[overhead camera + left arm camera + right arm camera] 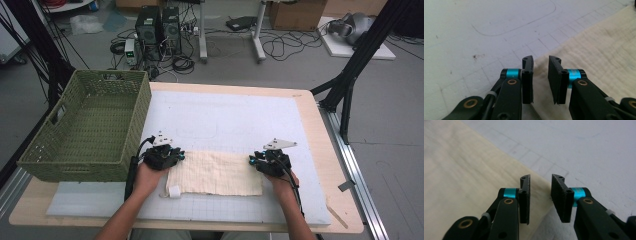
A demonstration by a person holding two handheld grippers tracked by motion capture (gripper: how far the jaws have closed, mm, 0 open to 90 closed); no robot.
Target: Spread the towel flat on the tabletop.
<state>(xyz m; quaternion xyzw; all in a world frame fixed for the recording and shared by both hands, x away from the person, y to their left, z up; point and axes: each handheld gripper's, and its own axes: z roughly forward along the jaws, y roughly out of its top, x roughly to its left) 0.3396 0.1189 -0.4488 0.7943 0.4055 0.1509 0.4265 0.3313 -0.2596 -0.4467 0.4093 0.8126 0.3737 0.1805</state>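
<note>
Both grippers, left gripper [176, 156] and right gripper [254, 160], have jaws apart over the far corners of the cream cloth [215, 173].

Your cloth [215, 172] is a cream, loosely woven rectangle, folded into a long flat band that lies crosswise on the white gridded mat [240, 120] near your edge of the surface. Its long edges run left to right. A small white tag [174, 191] sticks out at its near left corner. Up close, the weave [599, 50] looks soft and slightly crinkled, and the far edge [506, 152] runs straight along the mat's grid lines. It lies flat, not bunched.
</note>
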